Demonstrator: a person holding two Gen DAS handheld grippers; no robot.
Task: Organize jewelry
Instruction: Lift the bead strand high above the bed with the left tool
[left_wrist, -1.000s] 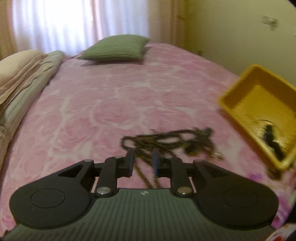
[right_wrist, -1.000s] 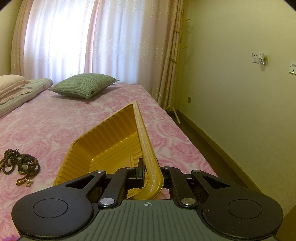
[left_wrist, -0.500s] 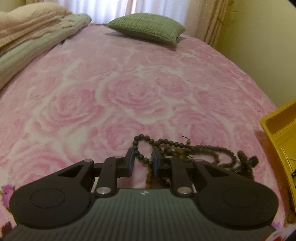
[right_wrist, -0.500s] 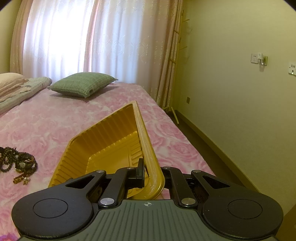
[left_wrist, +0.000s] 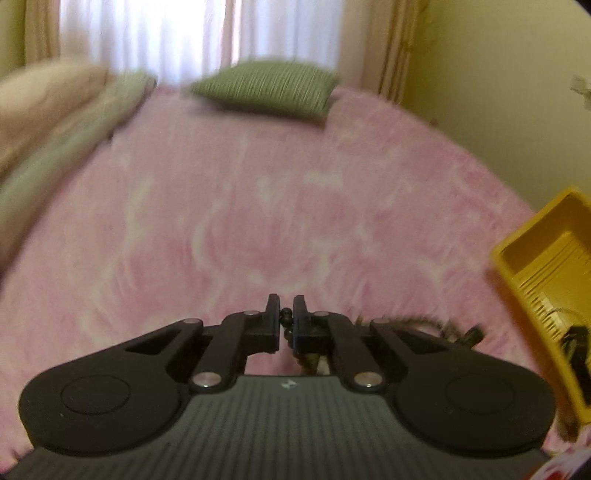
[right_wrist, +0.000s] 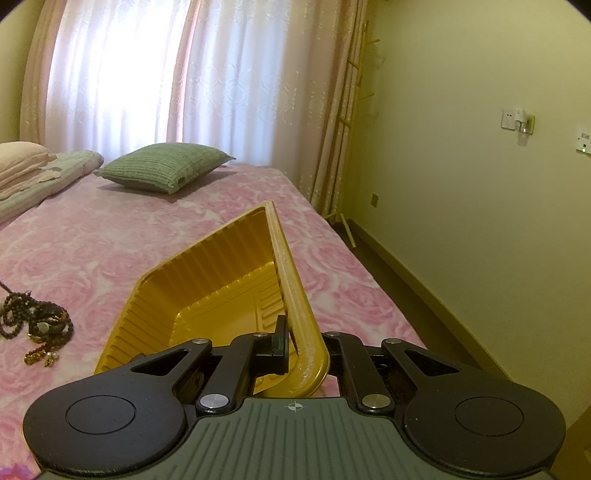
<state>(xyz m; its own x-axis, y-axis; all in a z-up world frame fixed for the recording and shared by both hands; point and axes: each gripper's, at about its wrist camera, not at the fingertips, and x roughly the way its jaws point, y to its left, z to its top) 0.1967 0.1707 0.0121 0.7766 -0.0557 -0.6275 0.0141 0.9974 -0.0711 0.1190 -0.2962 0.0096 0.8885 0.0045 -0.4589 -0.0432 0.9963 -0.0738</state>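
The bead necklace (left_wrist: 286, 320) is pinched between the tips of the left gripper (left_wrist: 285, 314), whose jaws have just been closing and now clench one dark bead of the strand. The rest of the string drops below the tips and trails off to the gripper's right, blurred, across the pink bedspread (left_wrist: 258, 206) toward the yellow tray (left_wrist: 532, 254). From the right wrist view a heap of beads (right_wrist: 35, 323) lies on the bedspread just left of the tray.

The right gripper (right_wrist: 295, 350) is clamped on the near corner rim of the tray, which tilts up on that side with its open face turned toward the beads.

What the next move seems to turn on is that the tray lies to the right of the left gripper and near it, with the strand's long run already stretched that way. The left hand is the one holding the necklace, so carrying it rightward over the low rim looks the likely step; a trailing tail could drag or snag on the rim.
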